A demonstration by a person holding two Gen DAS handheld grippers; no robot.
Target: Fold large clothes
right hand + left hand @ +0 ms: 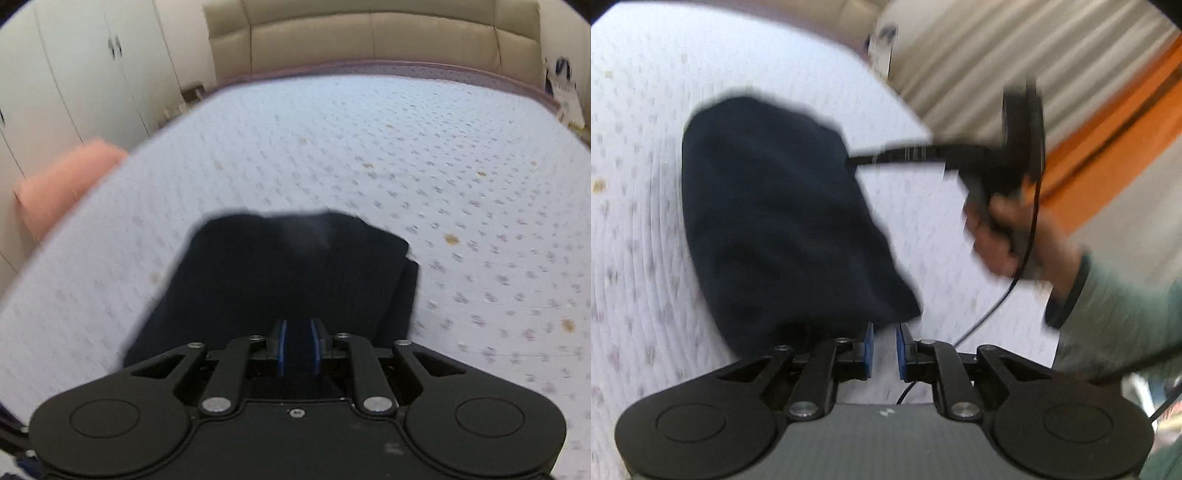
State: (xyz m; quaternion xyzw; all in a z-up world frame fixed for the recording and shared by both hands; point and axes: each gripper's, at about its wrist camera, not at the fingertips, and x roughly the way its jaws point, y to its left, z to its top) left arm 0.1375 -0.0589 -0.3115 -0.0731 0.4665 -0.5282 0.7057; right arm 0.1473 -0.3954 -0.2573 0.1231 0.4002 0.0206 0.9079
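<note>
A dark navy garment (783, 221) lies folded into a compact block on the white patterned bedspread (639, 184). My left gripper (885, 350) hovers at its near right corner with jaws a small gap apart and nothing between them. The other hand-held gripper (1015, 155) reaches in from the right, its fingers over the garment's right edge. In the right wrist view the garment (288, 277) lies just ahead, and my right gripper (297, 343) is above its near edge, jaws slightly apart and empty. Both views are blurred by motion.
The bedspread (369, 155) stretches far ahead and to the right. A padded beige headboard (369, 33) and white wardrobe doors (92, 62) stand behind. A pink folded cloth (62, 184) sits off the bed's left edge. An orange-and-beige curtain (1108, 122) hangs right.
</note>
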